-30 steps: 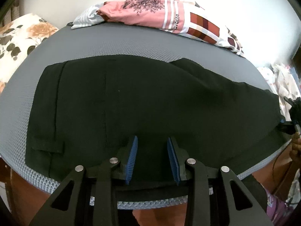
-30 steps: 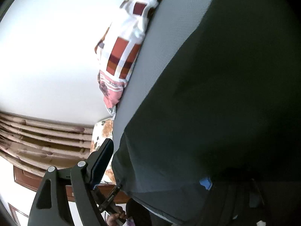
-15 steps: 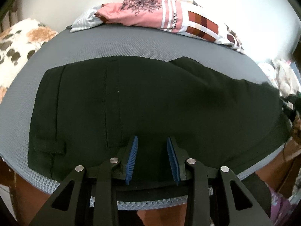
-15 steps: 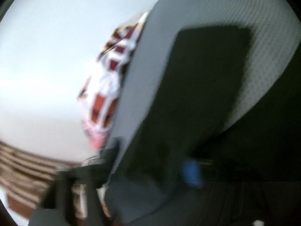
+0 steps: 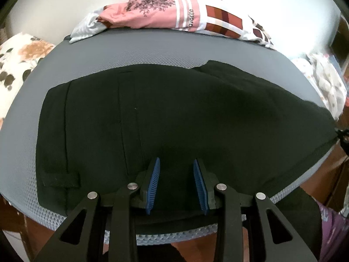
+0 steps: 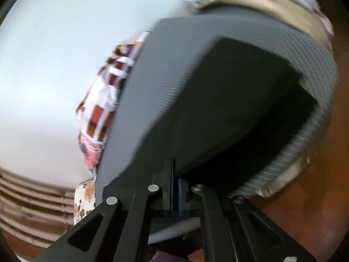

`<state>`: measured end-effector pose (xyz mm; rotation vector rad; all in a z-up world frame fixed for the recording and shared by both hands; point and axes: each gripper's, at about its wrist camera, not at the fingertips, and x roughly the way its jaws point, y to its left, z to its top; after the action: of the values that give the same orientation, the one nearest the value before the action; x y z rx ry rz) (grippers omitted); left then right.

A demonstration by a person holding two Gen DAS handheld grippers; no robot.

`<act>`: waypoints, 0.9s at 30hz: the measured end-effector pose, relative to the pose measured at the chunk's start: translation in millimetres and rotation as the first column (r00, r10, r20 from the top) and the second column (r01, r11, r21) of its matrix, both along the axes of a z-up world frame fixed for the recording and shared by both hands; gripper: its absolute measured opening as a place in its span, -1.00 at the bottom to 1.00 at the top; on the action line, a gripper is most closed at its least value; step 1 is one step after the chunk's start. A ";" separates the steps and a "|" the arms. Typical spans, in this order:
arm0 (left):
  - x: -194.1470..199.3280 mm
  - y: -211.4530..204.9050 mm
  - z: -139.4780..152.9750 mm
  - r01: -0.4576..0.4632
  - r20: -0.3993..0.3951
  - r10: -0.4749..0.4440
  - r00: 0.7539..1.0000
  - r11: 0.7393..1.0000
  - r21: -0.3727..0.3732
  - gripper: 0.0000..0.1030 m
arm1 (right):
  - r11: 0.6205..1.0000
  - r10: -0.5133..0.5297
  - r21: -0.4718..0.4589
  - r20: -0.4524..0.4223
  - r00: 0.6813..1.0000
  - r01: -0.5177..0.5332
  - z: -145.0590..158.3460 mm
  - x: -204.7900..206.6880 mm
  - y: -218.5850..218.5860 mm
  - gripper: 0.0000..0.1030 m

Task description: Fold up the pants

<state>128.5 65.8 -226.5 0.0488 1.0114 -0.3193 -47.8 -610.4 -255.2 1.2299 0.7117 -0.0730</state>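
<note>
While we look along our left gripper (image 5: 176, 182), we see the black pants (image 5: 174, 118) spread flat over a grey mesh pad (image 5: 135, 50), with the waistband at the left side of this view and the legs running to the right. Our left gripper hangs over the near edge of the pants with its blue pads (image 5: 153, 185) standing apart; dark cloth is visible between and below them, but we cannot tell if the pads press on it or only hover above it.

From the right wrist view, our right gripper (image 6: 174, 183) is clenched: its two blue pads meet with almost no gap. It sits at the near edge of the pants (image 6: 229, 113), where the dark cloth comes down to the fingertips, yet the picture is blurred and we cannot tell if some cloth is caught between the pads.

Behind the pad, a pile of pink and checked clothes (image 5: 174, 13) lies against the white wall (image 5: 54, 6). A floral pillow (image 5: 17, 59) is beside the pad on the left.
</note>
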 end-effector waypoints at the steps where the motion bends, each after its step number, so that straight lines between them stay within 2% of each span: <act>1: 0.2 0.2 0.0 0.006 0.002 -0.006 1.000 1.000 0.008 -0.32 | 0.999 -0.014 0.051 0.006 1.000 0.014 -13.1 -7.1 -3.8 -0.99; 3: 1.1 1.8 0.2 0.020 -0.001 -0.020 1.000 1.000 0.006 -0.32 | 0.996 -0.022 0.087 0.029 0.999 0.019 -18.5 -16.2 -6.3 -0.97; 4: 0.9 3.0 0.2 0.024 -0.004 -0.024 1.000 1.000 0.008 -0.32 | 0.997 -0.021 0.073 0.029 0.999 0.019 -16.6 -18.2 -5.9 -0.94; 5: 1.3 2.7 0.6 0.026 -0.007 -0.026 1.000 1.000 0.013 -0.32 | 0.997 -0.025 0.075 0.035 0.999 0.022 -15.5 -20.7 -7.2 -0.85; 7: 1.2 2.7 1.1 0.030 -0.010 -0.030 1.000 0.999 0.018 -0.32 | 0.988 -0.060 0.148 0.074 0.995 0.048 -19.9 -31.7 -16.9 -0.79; 10: 0.7 4.7 2.3 0.036 -0.009 -0.036 0.999 0.999 0.017 -0.32 | 0.977 -0.120 0.187 0.074 0.990 0.105 -26.2 -43.1 -32.7 -0.70; 11: -0.1 5.2 3.3 0.034 -0.004 -0.034 0.999 0.999 0.025 -0.31 | 0.973 -0.128 0.201 0.073 0.989 0.111 -29.7 -45.8 -36.6 -0.71; 12: -1.4 5.0 4.5 0.034 0.003 -0.034 0.999 0.999 0.036 -0.31 | 0.973 -0.128 0.201 0.073 0.989 0.111 -31.0 -46.4 -37.5 -0.82; 14: -5.4 6.4 7.4 0.022 0.018 -0.024 1.000 0.997 0.068 -0.26 | 0.986 -0.109 0.134 0.043 0.993 0.102 -27.1 -44.1 -35.2 -0.96; 15: -7.9 8.8 10.2 0.008 0.028 -0.011 1.000 0.997 0.079 -0.25 | 0.990 -0.105 0.103 0.042 0.994 0.100 -22.8 -43.8 -32.9 -0.93; 17: -13.1 19.8 16.4 -0.019 0.037 0.017 0.999 0.998 0.051 -0.24 | 0.993 -0.100 0.060 0.042 0.994 0.097 -15.2 -42.0 -29.3 -0.93; 19: -18.6 36.5 24.8 -0.071 0.050 0.071 0.996 0.997 0.004 -0.23 | 0.993 -0.104 0.055 0.077 0.992 0.100 -5.6 -45.5 -26.9 -0.93; 20: -21.4 49.0 29.6 -0.110 0.053 0.111 0.992 0.994 -0.027 -0.15 | 0.994 -0.104 0.046 0.080 0.991 0.100 -1.9 -47.0 -26.0 -0.93; 21: -24.7 64.4 34.4 -0.156 0.051 0.160 0.986 0.985 -0.073 -0.02 | 0.995 -0.098 0.018 0.074 0.992 0.097 2.4 -48.3 -25.5 -0.93; 24: -35.1 106.4 41.9 -0.274 0.036 0.285 0.958 0.945 -0.181 0.01 | 0.995 -0.100 0.011 0.017 0.995 0.100 -8.0 -48.3 -30.1 -0.93; 27: -43.2 138.3 36.5 -0.337 -0.010 0.342 0.940 0.922 -0.193 0.02 | 0.993 -0.110 0.038 0.028 0.993 0.109 -17.2 -49.6 -31.1 -0.96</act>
<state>85.3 204.1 -189.9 -0.2958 0.9413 -0.0962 -97.5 -641.5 -272.5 1.3024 0.6211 -0.1326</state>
